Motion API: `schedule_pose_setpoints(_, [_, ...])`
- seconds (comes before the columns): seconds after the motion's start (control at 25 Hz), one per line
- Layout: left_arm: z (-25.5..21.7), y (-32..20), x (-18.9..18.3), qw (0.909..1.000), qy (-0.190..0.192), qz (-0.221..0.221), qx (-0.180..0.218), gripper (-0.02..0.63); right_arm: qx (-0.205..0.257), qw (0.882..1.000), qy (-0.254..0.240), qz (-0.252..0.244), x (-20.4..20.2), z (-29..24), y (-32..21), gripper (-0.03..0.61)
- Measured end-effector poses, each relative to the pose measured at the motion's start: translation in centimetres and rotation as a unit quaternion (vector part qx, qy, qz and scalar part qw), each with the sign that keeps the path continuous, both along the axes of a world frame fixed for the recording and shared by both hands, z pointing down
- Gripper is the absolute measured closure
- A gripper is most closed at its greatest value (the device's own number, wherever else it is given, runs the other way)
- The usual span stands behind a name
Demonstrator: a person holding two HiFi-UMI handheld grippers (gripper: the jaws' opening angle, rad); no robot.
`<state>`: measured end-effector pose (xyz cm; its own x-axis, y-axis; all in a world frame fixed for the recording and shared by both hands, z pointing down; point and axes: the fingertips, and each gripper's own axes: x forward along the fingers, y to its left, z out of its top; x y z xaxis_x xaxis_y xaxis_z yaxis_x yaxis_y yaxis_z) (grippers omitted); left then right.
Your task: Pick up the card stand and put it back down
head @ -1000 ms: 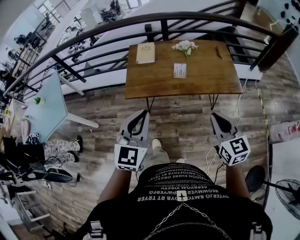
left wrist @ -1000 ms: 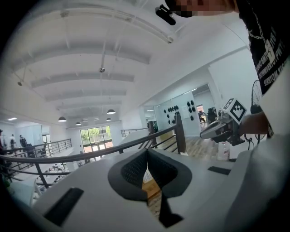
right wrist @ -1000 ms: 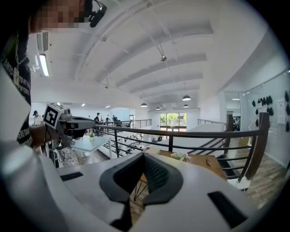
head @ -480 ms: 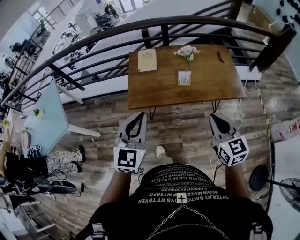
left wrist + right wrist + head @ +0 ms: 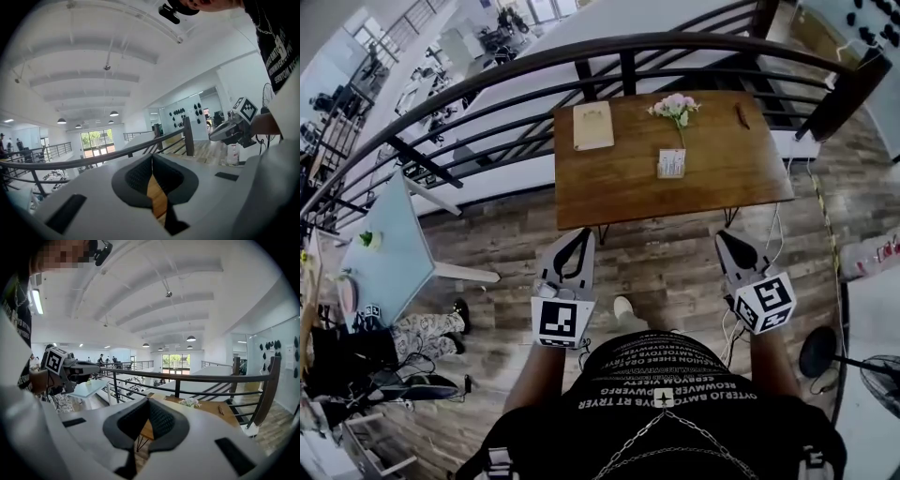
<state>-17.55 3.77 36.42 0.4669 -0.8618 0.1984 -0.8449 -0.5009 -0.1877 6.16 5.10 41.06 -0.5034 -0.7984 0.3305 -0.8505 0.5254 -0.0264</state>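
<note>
step: approach | left tool point(image 5: 578, 246), right tool point(image 5: 727, 239): clenched, empty, nothing within reach yet | card stand point(image 5: 671, 163): 12 o'clock, upright mid-bench point(image 5: 609, 192), well apart

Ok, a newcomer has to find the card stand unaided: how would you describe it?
Find the brown wooden table against the dark railing. Near its middle, just this side of the pink flowers, stands the card stand: small, white and printed, unlike the tan board lying flat.

One wooden table point(image 5: 619, 183) holds one card stand point(image 5: 671, 163), one clipboard point(image 5: 592, 126), one flower bunch point(image 5: 675, 105), one small dark stick point(image 5: 742, 116). Two grippers show, left gripper point(image 5: 582, 234) and right gripper point(image 5: 724, 237)
</note>
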Motion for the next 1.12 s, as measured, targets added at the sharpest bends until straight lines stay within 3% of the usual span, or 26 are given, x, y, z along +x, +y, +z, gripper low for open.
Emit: schedule_pose_setpoints(1.12, [0.1,-8.0,-1.8,0.9992,0.001,0.039,0.008,0.586,0.009,0.999,0.010,0.034,-2.6,-1.0,-6.5,0.564])
